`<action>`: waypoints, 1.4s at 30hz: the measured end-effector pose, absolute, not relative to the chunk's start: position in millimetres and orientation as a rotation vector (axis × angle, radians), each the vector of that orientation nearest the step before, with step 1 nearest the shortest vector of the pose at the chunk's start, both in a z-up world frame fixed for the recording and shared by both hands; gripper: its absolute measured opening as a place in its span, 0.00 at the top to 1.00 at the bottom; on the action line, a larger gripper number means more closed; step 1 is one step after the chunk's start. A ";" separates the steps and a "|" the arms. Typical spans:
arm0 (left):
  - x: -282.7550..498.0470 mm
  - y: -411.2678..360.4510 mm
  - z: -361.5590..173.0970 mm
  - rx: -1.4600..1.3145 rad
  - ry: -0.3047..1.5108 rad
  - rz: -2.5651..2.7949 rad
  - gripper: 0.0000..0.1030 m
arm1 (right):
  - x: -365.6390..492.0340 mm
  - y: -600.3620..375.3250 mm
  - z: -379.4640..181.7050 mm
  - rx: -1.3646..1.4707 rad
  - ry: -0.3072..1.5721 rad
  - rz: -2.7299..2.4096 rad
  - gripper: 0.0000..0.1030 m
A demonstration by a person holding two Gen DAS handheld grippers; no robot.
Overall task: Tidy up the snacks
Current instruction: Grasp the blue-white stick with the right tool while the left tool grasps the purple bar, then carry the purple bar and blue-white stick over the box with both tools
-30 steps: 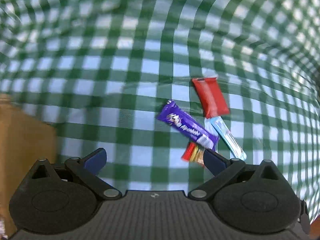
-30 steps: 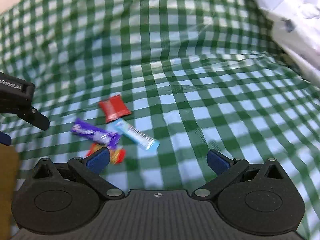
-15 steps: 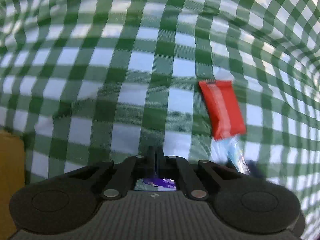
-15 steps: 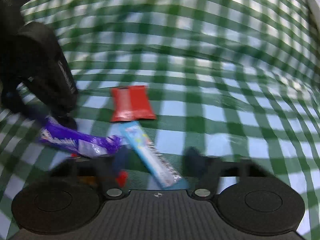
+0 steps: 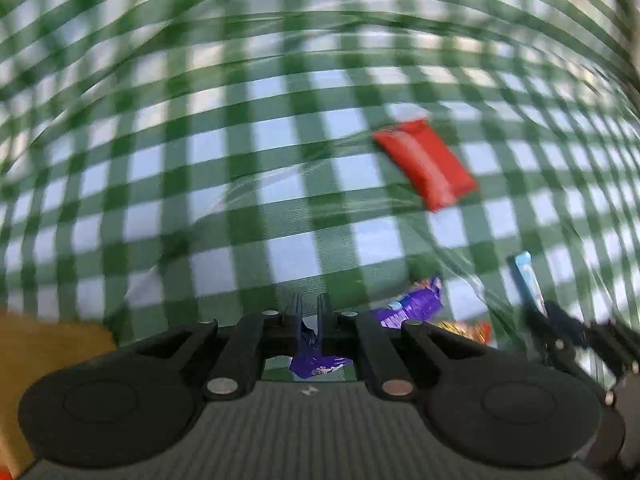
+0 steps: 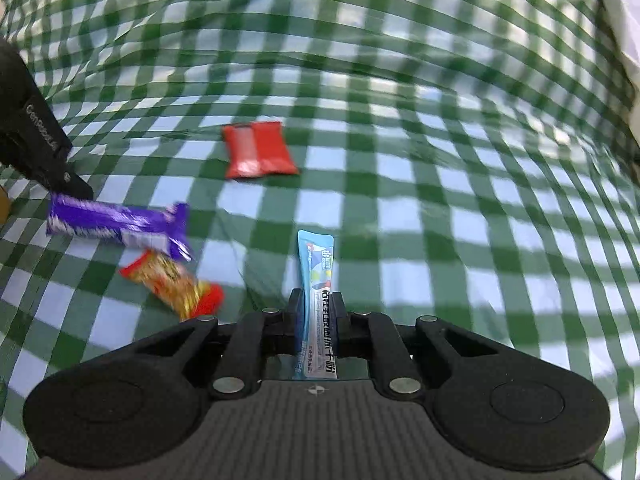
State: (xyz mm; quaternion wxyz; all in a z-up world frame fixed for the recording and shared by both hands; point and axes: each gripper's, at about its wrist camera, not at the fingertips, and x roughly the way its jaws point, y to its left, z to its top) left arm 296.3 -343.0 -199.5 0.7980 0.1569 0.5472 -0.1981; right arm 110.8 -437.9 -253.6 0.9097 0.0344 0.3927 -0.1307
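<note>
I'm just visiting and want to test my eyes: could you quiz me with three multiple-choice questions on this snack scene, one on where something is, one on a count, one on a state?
1. Where is the red packet?
A. On the checked cloth
B. In the right gripper
C. Under the purple bar

2. How many snacks show in the right wrist view?
A. Two
B. Four
C. Six

3. What is the right gripper doing?
A. Hanging open
B. Gripping the blue stick pack
C. Gripping a cup

Answers: 1 A, it lies alone on the cloth. 2 B, red, purple, blue, and the orange-yellow packet. 3 B, both fingers pinch the pack.
</note>
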 end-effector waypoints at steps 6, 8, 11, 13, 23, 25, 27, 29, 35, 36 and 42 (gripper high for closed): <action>302.4 -355.6 -215.0 0.462 1.171 -0.534 0.05 | 90.2 -443.3 -255.7 0.092 0.798 -0.262 0.85; 303.3 -358.4 -220.2 0.458 1.197 -0.551 0.05 | 91.5 -445.2 -256.0 0.103 0.790 -0.260 0.85; 307.3 -364.6 -228.6 0.399 1.247 -0.581 0.07 | 89.2 -446.6 -256.3 0.121 0.774 -0.260 0.84; 305.8 -371.2 -235.8 0.398 1.271 -0.580 0.08 | 88.2 -445.5 -257.6 0.116 0.760 -0.259 0.84; 299.2 -371.3 -212.7 0.216 1.317 -0.621 0.09 | 85.8 -443.8 -258.6 0.108 0.743 -0.263 0.84; 291.6 -381.4 -221.0 0.261 1.311 -0.615 0.10 | 85.6 -443.8 -259.0 0.106 0.741 -0.262 0.84; 283.6 -387.5 -235.1 0.308 1.322 -0.607 0.40 | 84.7 -444.1 -259.4 0.109 0.738 -0.261 0.84; 272.7 -384.3 -232.8 0.364 1.248 -0.579 0.75 | 83.4 -444.4 -260.3 0.110 0.731 -0.257 0.84; 250.4 -348.8 -217.7 0.334 1.226 -0.543 0.88 | 75.4 -440.3 -261.1 0.105 0.719 -0.259 0.84; 241.5 -339.1 -211.7 0.327 1.219 -0.548 0.88 | 74.5 -438.2 -257.5 0.111 0.741 -0.271 0.86; 169.4 -277.9 -166.2 0.302 1.177 -0.596 0.88 | 16.7 -402.8 -217.8 0.173 0.713 -0.314 0.87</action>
